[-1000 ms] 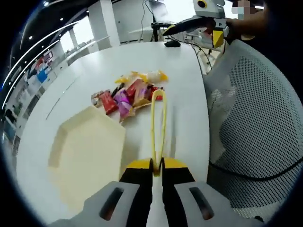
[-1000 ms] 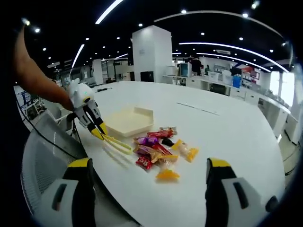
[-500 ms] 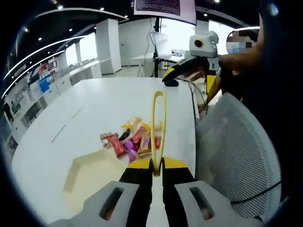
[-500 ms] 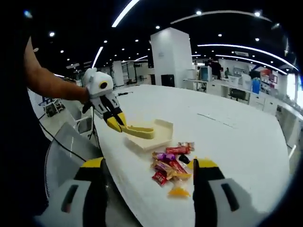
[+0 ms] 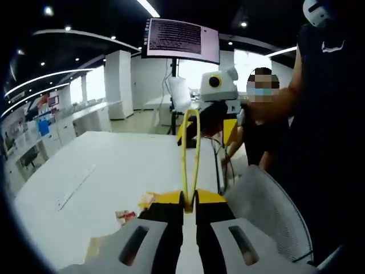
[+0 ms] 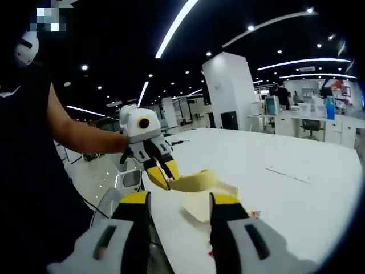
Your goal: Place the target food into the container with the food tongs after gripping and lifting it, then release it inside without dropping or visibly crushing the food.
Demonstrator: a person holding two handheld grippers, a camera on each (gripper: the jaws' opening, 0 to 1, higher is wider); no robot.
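In the left gripper view, the yellow food tongs (image 5: 190,149) are clamped between the pressed-together jaws of the left gripper (image 5: 189,208) and are raised above the white tabletop (image 5: 108,177), their arms nearly closed with nothing pinched at the tip. Wrapped snacks (image 5: 137,208) lie on the tabletop just left of the jaws. In the right gripper view, the right gripper (image 6: 175,208) is seen with jaws apart, empty, before the cream container (image 6: 201,206).

table: white (image 5: 114,171), spans left half of left gripper view
snacks: a few wrapped packets (image 5: 134,210) lower centre, on table
container: cream tray (image 6: 208,201), centre of right gripper view, on table
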